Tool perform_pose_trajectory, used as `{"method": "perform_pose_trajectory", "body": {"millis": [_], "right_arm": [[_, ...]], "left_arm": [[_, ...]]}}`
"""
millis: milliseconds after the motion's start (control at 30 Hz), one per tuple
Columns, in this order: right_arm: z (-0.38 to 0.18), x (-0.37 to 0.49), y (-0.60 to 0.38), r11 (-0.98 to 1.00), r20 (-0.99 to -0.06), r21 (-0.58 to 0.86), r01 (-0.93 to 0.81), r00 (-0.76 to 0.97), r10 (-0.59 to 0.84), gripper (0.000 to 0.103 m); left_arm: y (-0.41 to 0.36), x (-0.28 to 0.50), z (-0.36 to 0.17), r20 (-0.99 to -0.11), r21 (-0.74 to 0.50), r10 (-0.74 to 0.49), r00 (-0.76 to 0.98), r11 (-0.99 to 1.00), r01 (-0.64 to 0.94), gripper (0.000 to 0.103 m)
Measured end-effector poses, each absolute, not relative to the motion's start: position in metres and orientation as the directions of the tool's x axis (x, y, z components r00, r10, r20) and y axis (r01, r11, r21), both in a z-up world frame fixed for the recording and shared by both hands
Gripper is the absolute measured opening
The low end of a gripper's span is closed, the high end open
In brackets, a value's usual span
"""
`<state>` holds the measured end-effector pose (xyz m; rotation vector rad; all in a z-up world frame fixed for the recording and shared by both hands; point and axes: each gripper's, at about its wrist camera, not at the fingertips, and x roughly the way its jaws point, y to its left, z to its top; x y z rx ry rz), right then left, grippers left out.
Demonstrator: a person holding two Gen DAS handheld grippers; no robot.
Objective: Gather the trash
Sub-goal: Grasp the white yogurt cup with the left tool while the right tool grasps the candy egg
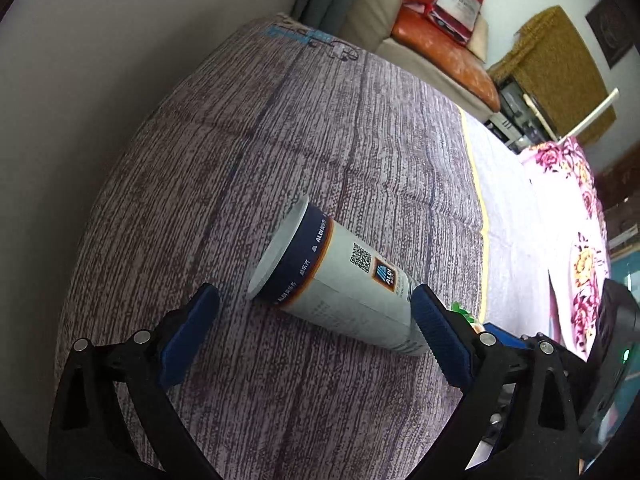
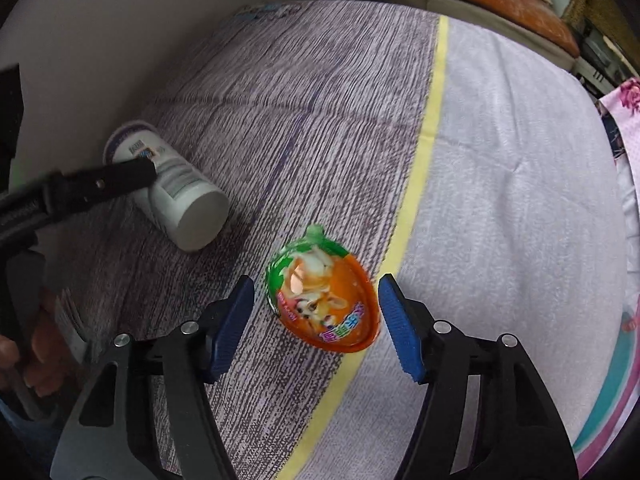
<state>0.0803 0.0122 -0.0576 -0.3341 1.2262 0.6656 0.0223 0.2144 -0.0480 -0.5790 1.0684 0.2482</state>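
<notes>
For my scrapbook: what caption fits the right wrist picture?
Open right claw straddles an orange-green snack cup on the bedspread.

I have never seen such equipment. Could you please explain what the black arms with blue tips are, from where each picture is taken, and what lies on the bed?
A person holds two hand-held claws; each carries a camera looking along its blue pads. The left claw sees a paper cup lying on its side on the striped bedcover; one pad is at the cup's base, the other apart from it. The right claw stands open around an orange and green snack cup, not pressing it. Nothing is lifted yet.
</notes>
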Motion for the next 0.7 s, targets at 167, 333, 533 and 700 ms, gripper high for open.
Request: {"method": "perform_pose_trajectory", "body": {"millis": [167,333,533,700], "right_arm": [[-0.052,0.084,0.002,0.803,-0.936,0.133,-0.58,0.194,0.295,0.049],[-0.045,0.089,-0.021,0.832,-0.927,0.179,-0.524,0.194,0.321,0.049],[-0.036,0.097,-0.059,0.867,-0.909,0.236,-0.438,0.216,0.356,0.049],[-0.031,0.102,-0.092,0.884,-0.888,0.29,-0.366,0.241,0.391,0.049]], "left_arm": [[0.21,0.024,-0.053,-0.877,-0.371,-0.112,0.467,0.775,-0.512,0.097],[0.209,0.038,-0.057,-0.877,-0.385,-0.097,0.47,0.728,-0.568,0.097],[0.191,0.071,-0.055,-0.894,-0.312,-0.055,0.445,0.789,-0.529,0.084],[0.165,0.091,-0.055,-0.899,-0.254,-0.043,0.436,0.862,-0.438,0.059]]}}
